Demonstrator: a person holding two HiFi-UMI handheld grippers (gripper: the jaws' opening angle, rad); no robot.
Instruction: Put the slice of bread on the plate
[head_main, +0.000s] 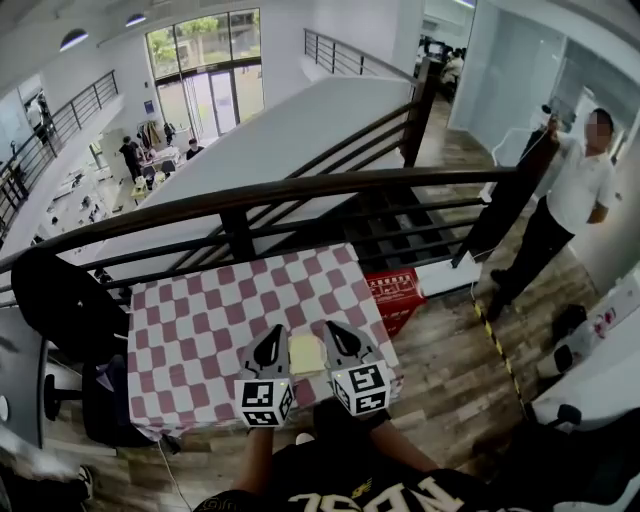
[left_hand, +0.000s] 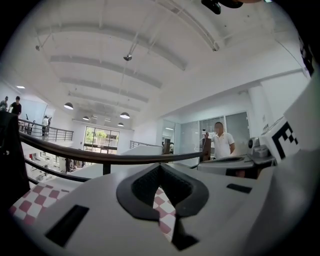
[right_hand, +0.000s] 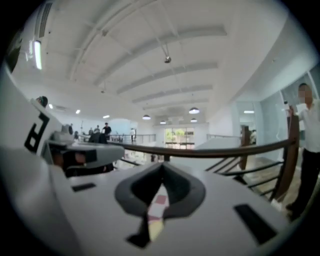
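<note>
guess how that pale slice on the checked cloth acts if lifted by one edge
The slice of bread looks thin and flat on the checked cloth, so probably light and may droop from one edge. Lying flat, it seems unlikely to roll.

**Q:** What is around you?

**A:** Below me is a small surface (head_main: 200, 340) covered in a red-and-white checked cloth. It stands against a dark railing (head_main: 300, 192) at the edge of an upper floor. A black chair (head_main: 65, 300) sits at the surface's left end, and a red box (head_main: 395, 290) with white print shows past its far right corner.

**Q:** And farther off?

**A:** To my right, a person in a white shirt (head_main: 575, 190) stands on the wooden floor (head_main: 450, 380). A strip of yellow-and-black tape (head_main: 497, 345) runs along that floor. Beyond the railing, several people (head_main: 132, 155) gather at tables on the lower level, near tall glass doors (head_main: 205, 95). Round lamps (left_hand: 124, 115) hang from the white ceiling.
</note>
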